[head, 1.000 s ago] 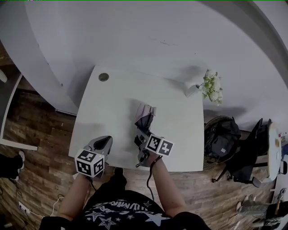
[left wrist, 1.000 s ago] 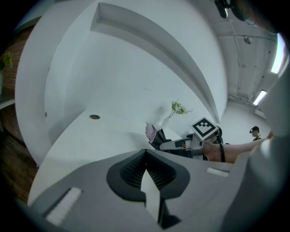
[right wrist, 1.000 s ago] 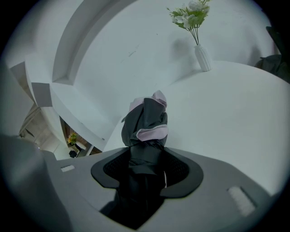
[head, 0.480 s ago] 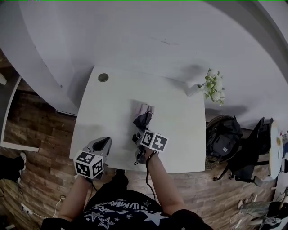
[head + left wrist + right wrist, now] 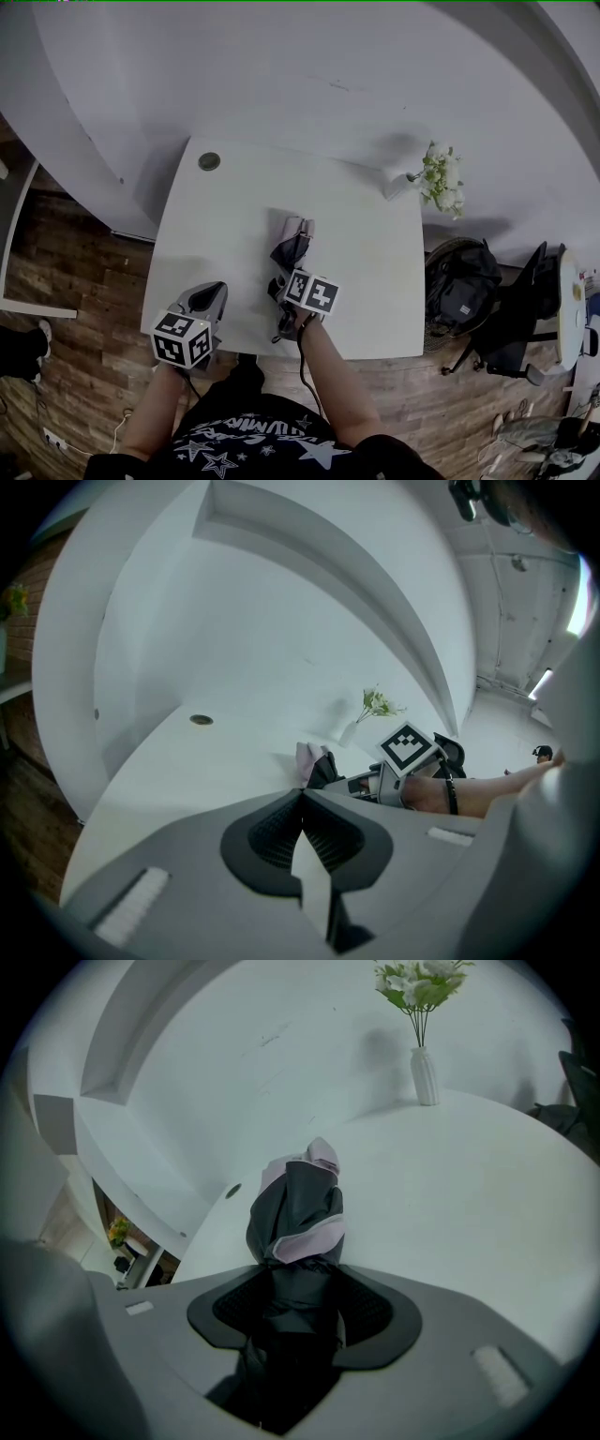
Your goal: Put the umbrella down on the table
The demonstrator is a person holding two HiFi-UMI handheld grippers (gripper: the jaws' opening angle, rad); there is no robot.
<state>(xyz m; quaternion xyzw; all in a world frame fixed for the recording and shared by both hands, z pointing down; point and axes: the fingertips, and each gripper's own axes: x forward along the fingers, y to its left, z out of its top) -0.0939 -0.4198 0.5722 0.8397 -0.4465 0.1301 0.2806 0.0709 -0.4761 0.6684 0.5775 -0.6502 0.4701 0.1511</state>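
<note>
Over the table (image 5: 375,281), toward its front edge | folded umbrella (image 5: 298,1208) held low, contact with tabletop unclear | right gripper (image 5: 300,1312) clamped on its near end | left gripper (image 5: 302,803) jaws together, empty | remaining, by judgement: settle and release.

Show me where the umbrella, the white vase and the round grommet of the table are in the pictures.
umbrella (image 5: 298,1208), right gripper view, on its dark folded canopy.
white vase (image 5: 425,1077), right gripper view, on its body.
round grommet (image 5: 209,161), head view, on its centre.
</note>
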